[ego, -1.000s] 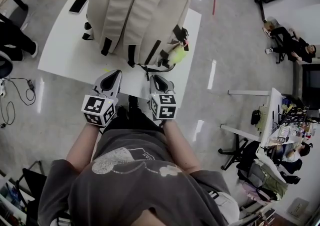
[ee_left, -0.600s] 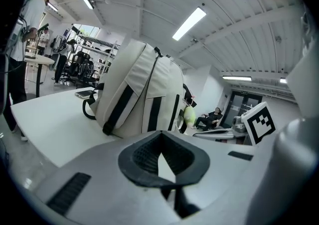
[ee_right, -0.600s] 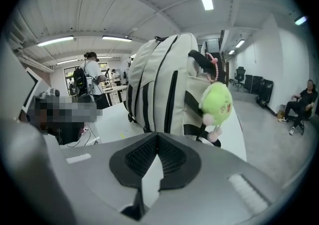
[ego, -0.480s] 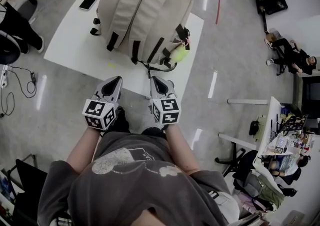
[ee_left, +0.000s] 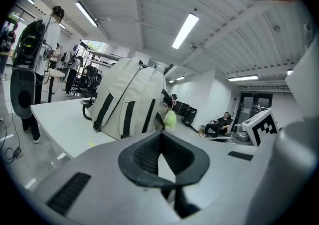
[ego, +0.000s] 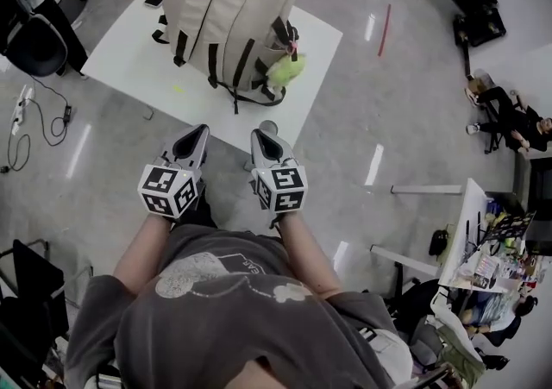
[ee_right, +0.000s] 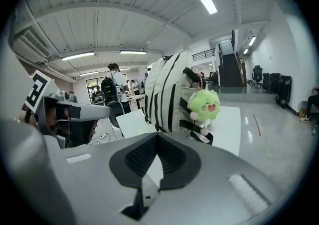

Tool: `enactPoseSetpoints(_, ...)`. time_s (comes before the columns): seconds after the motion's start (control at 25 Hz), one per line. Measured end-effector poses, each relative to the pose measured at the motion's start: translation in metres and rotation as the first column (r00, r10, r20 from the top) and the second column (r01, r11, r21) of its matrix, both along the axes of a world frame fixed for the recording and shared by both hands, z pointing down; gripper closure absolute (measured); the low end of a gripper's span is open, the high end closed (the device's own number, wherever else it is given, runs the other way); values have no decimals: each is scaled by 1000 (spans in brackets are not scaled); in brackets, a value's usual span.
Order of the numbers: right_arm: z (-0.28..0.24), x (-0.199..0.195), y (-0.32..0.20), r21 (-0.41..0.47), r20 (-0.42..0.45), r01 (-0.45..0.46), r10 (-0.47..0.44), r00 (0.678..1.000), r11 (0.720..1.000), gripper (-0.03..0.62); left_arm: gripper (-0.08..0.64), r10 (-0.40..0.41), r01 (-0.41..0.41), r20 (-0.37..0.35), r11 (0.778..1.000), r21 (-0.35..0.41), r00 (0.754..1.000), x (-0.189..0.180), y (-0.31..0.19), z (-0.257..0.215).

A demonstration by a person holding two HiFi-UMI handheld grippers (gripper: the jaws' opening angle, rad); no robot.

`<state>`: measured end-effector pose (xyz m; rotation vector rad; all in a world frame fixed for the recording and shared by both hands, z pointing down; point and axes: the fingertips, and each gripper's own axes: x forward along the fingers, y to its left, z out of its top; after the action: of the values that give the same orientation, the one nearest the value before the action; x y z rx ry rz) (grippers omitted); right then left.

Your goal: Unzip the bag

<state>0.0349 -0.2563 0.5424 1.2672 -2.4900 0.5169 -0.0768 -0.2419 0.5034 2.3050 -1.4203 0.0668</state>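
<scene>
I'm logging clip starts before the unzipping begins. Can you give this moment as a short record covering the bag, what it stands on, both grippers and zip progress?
bag: beige fabric backpack with black straps, standing upright, strap side towards the person
charm: lime-green plush toy hanging at the backpack's lower right
support: white rectangular table
left gripper: jaws together, nothing held, apart from the backpack
right gripper: jaws together, nothing held, beside the left one
zip progress: no gripper on the backpack; zip state not visible
</scene>
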Motion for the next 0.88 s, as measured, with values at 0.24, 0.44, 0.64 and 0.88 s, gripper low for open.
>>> enactPoseSetpoints(0.24, -7, 45, 51, 21, 42, 39, -40, 998, 999, 594, 554, -94, 94, 13, 995, 23, 995, 28, 61, -10)
enactPoseSetpoints(0.44, 1, 80, 98, 6, 54, 96, -96, 994, 995, 594, 554, -157, 157, 21, 988, 1, 987, 57, 123, -6)
enactPoseSetpoints(0.64, 7, 102, 138, -14, 65, 132, -131, 989, 991, 594, 554, -191, 192, 35, 981, -23, 981, 86, 177, -1)
enactPoseSetpoints(0.88, 10, 106, 180, -41, 60, 183, -181, 982, 982, 594, 554, -226, 227, 31, 973, -35, 974, 96, 223, -7)
